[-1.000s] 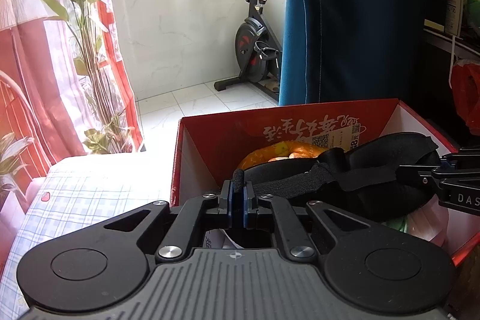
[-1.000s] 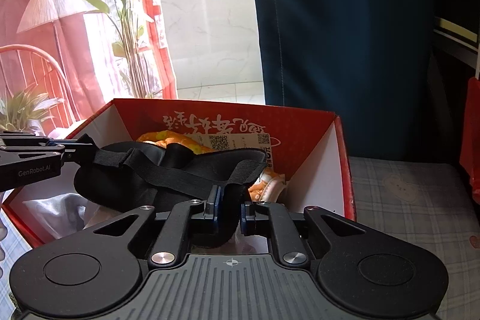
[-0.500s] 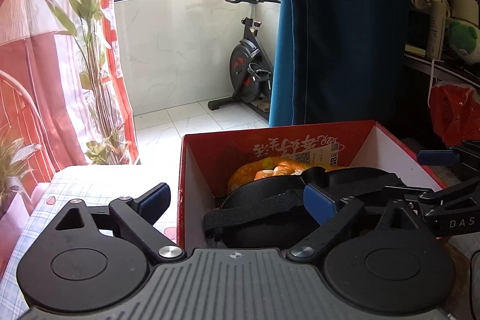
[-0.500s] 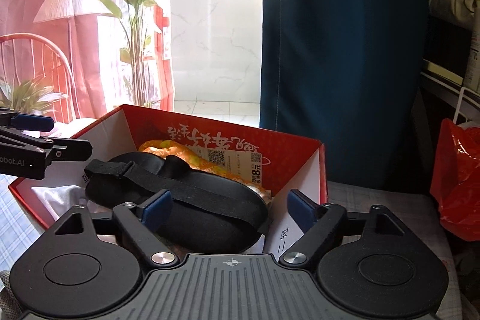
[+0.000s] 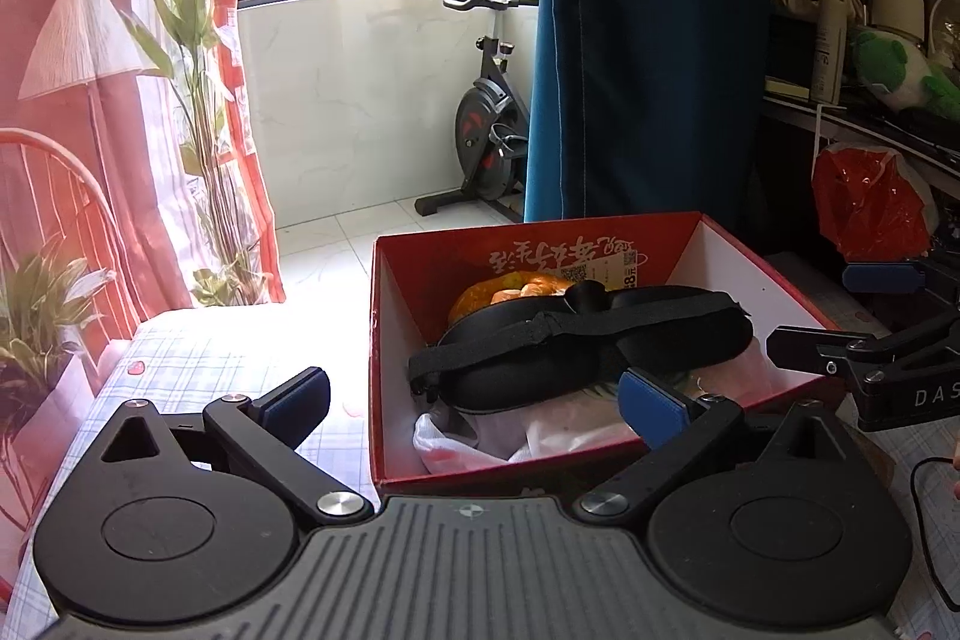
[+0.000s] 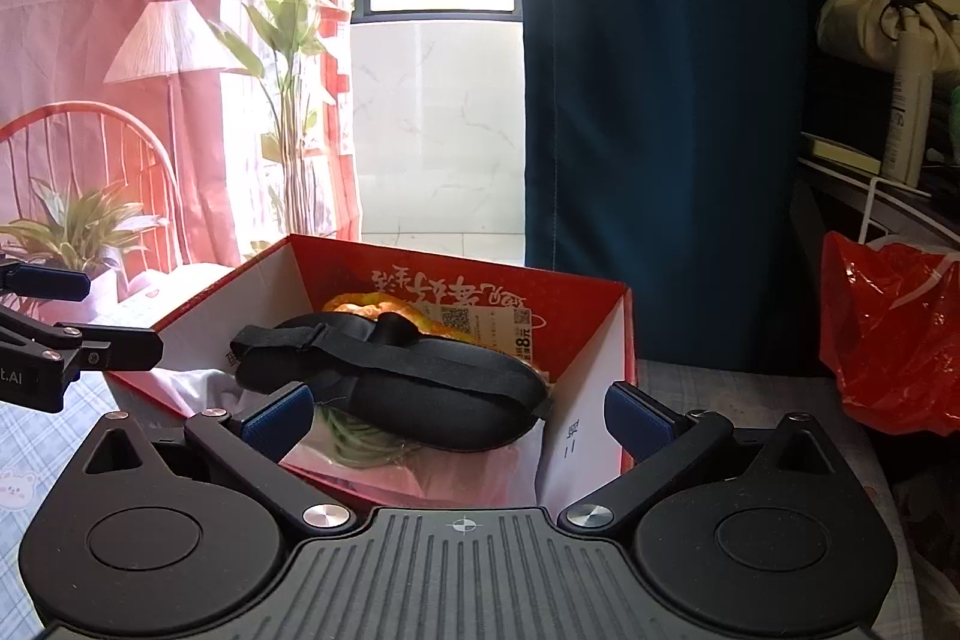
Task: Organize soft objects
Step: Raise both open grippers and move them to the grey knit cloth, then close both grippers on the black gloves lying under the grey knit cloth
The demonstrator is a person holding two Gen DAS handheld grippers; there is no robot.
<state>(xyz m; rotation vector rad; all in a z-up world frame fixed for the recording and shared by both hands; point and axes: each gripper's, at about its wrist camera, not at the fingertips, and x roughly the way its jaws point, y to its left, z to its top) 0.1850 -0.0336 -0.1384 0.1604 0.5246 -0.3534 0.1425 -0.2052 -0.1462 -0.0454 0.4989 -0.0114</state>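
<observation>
The eye mask [image 5: 591, 349] lies in the red box [image 5: 384, 340], long axis nine-to-three, at twelve o'clock from both grippers. The left gripper [image 5: 474, 397] and right gripper [image 6: 459, 418] are opening wide, nothing held.

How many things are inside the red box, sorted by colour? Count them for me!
Black: 1, the eye mask
Orange: 1, a soft thing behind the mask
White: 1, a cloth at the bottom
Green: 1, something partly hidden under the mask
Total: 4 that show in the red box; more may lie hidden underneath.
</observation>
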